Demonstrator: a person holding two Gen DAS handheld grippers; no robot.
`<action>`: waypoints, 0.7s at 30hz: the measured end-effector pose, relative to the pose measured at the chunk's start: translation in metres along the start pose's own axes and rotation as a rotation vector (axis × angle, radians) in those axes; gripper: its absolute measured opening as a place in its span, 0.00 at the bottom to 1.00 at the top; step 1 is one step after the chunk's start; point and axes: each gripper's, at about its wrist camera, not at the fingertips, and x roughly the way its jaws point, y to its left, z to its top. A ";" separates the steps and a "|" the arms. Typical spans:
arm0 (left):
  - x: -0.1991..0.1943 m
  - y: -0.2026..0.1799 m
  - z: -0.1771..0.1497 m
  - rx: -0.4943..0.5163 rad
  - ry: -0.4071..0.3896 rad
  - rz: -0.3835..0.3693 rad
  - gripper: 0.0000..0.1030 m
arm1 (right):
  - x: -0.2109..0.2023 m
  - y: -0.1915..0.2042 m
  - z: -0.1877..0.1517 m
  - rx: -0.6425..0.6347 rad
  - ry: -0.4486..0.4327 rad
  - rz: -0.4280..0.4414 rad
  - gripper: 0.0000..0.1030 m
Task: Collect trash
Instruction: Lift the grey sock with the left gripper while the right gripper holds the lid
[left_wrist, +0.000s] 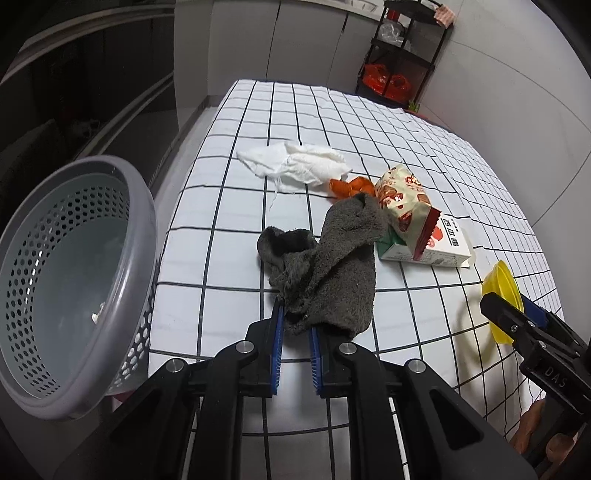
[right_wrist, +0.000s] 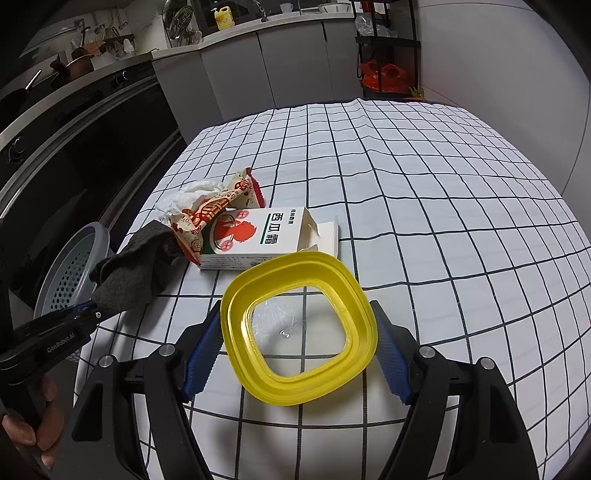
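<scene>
The checked surface (left_wrist: 369, 122) fills most of both views, and the grey perforated basket (left_wrist: 74, 280) sits at the lower left of the left wrist frame, tilted and just off its edge. Mid-frame, the left claw (left_wrist: 295, 325) is pinching the grey sock (left_wrist: 332, 273), lifted clear; this looks like the carry step, so the next move calls for swinging left over the basket and letting go. In the right view, the right claw (right_wrist: 299, 354) grips the yellow lid (right_wrist: 299, 332) across its rim. Carton (right_wrist: 255, 236), snack wrapper (right_wrist: 214, 214) and tissue (left_wrist: 295, 166) remain.
</scene>
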 end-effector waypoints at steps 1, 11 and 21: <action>0.000 0.001 0.000 -0.003 0.005 -0.002 0.13 | 0.000 0.000 0.000 0.000 -0.001 0.000 0.70; -0.001 0.009 -0.007 -0.005 0.021 0.019 0.31 | 0.000 0.000 0.000 0.004 -0.001 -0.002 0.70; -0.019 0.009 -0.020 0.040 -0.008 0.031 0.66 | -0.001 -0.006 0.001 0.019 -0.006 0.004 0.70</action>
